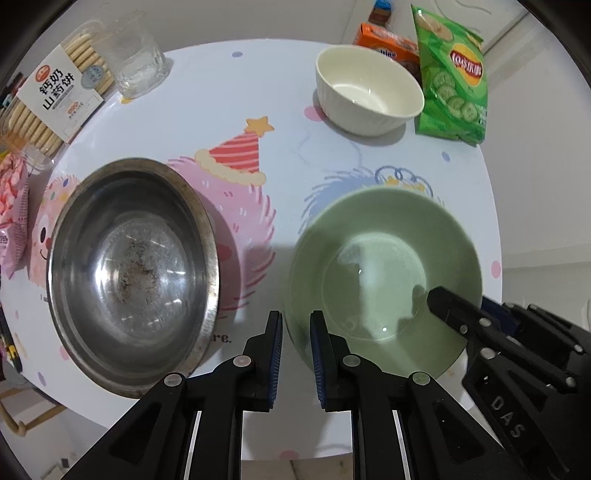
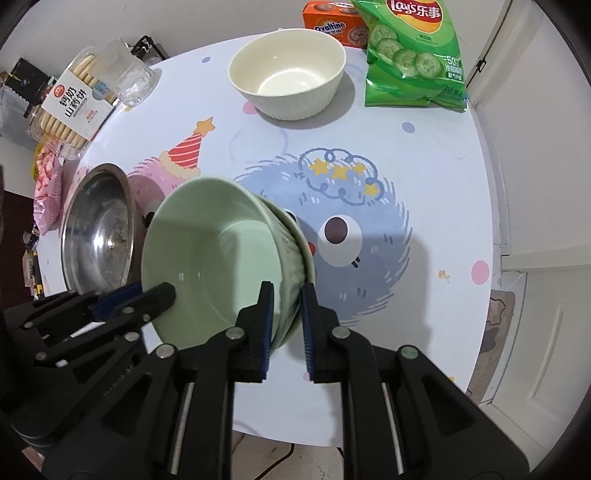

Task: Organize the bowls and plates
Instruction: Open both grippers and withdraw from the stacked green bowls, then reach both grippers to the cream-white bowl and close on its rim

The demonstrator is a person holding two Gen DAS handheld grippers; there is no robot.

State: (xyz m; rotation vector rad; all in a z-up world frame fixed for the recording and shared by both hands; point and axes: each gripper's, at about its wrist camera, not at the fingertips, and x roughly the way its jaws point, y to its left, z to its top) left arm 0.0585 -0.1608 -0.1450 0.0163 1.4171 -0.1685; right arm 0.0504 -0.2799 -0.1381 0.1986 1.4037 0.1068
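A green bowl (image 1: 384, 273) (image 2: 214, 258) is held between both grippers above the round table, tilted in the right wrist view; a second green rim (image 2: 308, 254) shows just behind it. My left gripper (image 1: 296, 325) is shut on the bowl's near-left rim. My right gripper (image 2: 287, 295) is shut on the bowl's right wall and shows in the left wrist view (image 1: 458, 314). A steel bowl (image 1: 129, 269) (image 2: 99, 229) sits on the left. A white ribbed bowl (image 1: 365, 88) (image 2: 288, 74) stands at the back.
The round cartoon-printed table (image 1: 258, 110) (image 2: 424, 155) carries a green chips bag (image 1: 454, 77) (image 2: 413, 55), an orange Ovaltine box (image 2: 328, 22), a biscuit pack (image 1: 55, 96) (image 2: 74, 107), a clear glass (image 1: 136, 62) and a pink packet (image 1: 13, 206). A white door (image 2: 546, 295) stands on the right.
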